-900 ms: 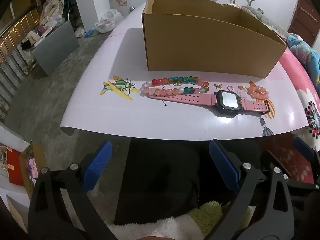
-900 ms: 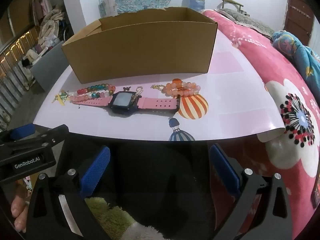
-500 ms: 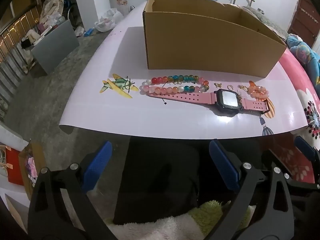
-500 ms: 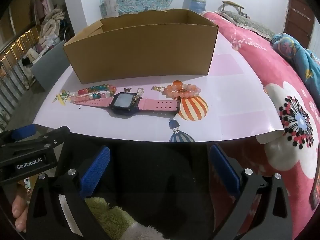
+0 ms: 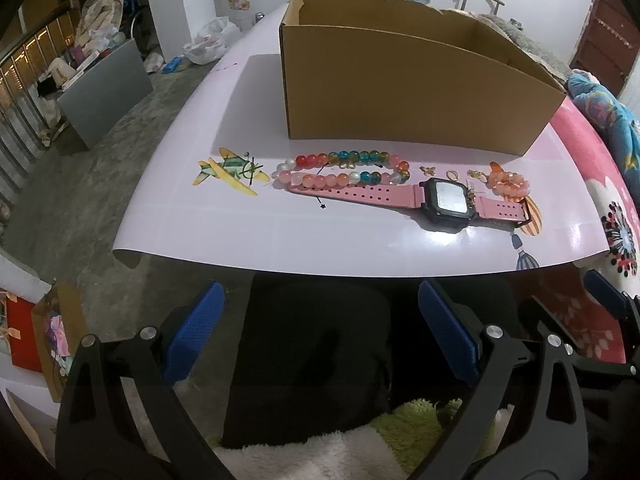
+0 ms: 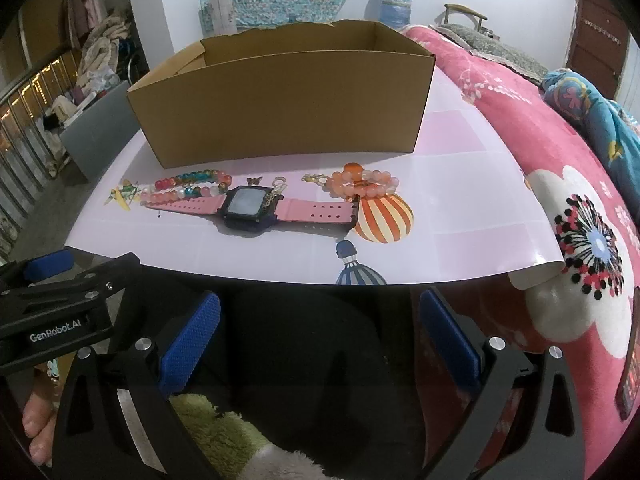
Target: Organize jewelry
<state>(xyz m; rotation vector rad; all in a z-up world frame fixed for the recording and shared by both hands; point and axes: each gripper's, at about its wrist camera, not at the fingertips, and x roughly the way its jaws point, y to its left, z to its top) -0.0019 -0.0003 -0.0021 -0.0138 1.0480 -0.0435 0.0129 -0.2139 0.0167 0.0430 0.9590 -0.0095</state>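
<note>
left wrist view: pink watch (image 5: 416, 197) before cardboard box (image 5: 408, 92), tongs gaping.

Your left gripper (image 5: 320, 334) sits wide open at the bottom of the frame, nothing between the blue pads (image 5: 192, 334). Mid-frame on the pink sheet (image 5: 240, 228), a pink watch (image 5: 448, 202) lies just below a multicolored bead bracelet (image 5: 344, 168), with the cardboard box (image 5: 400, 100) above them.

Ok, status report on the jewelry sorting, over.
Left gripper and right gripper open, empty, short of the mat. Pink watch, bead bracelets in front of the cardboard box. Nothing in the way.
</note>
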